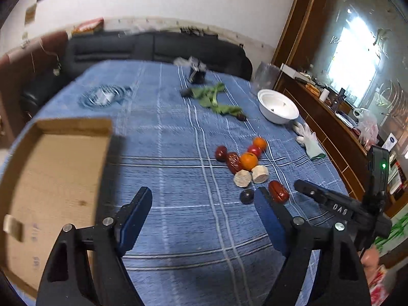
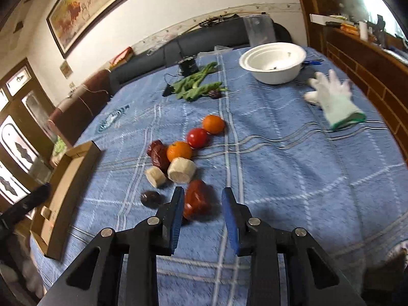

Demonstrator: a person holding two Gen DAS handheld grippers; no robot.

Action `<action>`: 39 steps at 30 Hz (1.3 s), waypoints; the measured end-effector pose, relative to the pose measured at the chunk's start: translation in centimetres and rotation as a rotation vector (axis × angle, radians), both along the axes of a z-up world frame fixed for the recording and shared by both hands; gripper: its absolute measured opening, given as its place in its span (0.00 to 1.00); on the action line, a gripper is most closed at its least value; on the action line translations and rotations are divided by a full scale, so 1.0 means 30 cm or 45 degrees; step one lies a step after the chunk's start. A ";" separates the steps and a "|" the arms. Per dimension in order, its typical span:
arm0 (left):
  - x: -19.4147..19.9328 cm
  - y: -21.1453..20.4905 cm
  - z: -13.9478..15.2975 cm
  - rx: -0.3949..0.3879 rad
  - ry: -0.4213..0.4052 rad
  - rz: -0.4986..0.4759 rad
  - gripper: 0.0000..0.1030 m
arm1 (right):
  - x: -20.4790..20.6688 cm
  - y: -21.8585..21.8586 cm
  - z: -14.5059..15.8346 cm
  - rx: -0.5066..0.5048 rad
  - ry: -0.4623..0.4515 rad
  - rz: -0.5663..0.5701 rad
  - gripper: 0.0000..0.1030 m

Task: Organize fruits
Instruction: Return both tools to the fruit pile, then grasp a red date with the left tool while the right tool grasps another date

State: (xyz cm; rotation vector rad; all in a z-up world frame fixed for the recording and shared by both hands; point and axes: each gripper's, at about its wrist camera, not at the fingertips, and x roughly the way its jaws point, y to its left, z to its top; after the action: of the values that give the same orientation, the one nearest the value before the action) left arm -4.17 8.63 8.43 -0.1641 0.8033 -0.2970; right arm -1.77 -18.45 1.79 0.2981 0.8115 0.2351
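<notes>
- Left gripper (image 1: 204, 193): jaws are found wide apart. Nothing is held, and only blue checked cloth (image 1: 178, 229) is seen between the blue pads.
- Right gripper (image 2: 203, 191): jaws are set narrowly apart. A glossy red date (image 2: 197, 200) is seen between the fingertips. The left-hand pad is at the date's edge, while a strip of cloth shows between the date and the other pad. No grip is confirmed.
- Fruit cluster: the fruit is laid loose on the cloth, near the middle of the table and just beyond the right gripper.
- Two pale cut pieces (image 2: 181, 169) are placed side by side just beyond the red date. A darker wrinkled date (image 2: 159, 154) and an orange (image 2: 179, 151) are set touching them behind.
- A red tomato (image 2: 197, 137) and a second orange (image 2: 213, 124) are lined up beyond these, one touching the next.
- A small dark round fruit (image 2: 150, 198) is noted just beside the left-hand finger of the right gripper.
- Cardboard tray (image 1: 63, 125): it is positioned at the table's left edge, well apart from the cluster. No fruit is seen in the visible part.
- White bowl (image 2: 274, 61): it is located at the far right of the table, with leafy greens (image 2: 196, 86) to its left and a white glove (image 2: 334, 99) near it.
</notes>
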 end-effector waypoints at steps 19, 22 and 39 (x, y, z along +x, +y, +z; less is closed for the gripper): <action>0.411 -0.265 -0.250 -0.081 0.276 -0.095 0.54 | 0.075 0.046 -0.106 -0.015 0.067 0.088 0.32; 0.406 -0.284 -0.253 -0.072 0.243 -0.125 0.35 | 0.073 0.057 -0.105 -0.031 0.064 0.094 0.32; 0.144 -0.057 -0.118 -0.199 0.116 -0.057 0.26 | 0.027 0.034 -0.063 0.001 -0.036 0.068 0.31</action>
State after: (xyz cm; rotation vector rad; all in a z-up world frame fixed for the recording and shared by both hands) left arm 0.14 6.91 4.89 -0.3080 0.8751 -0.3968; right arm -0.97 -17.44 -0.10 0.2737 0.7921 0.2891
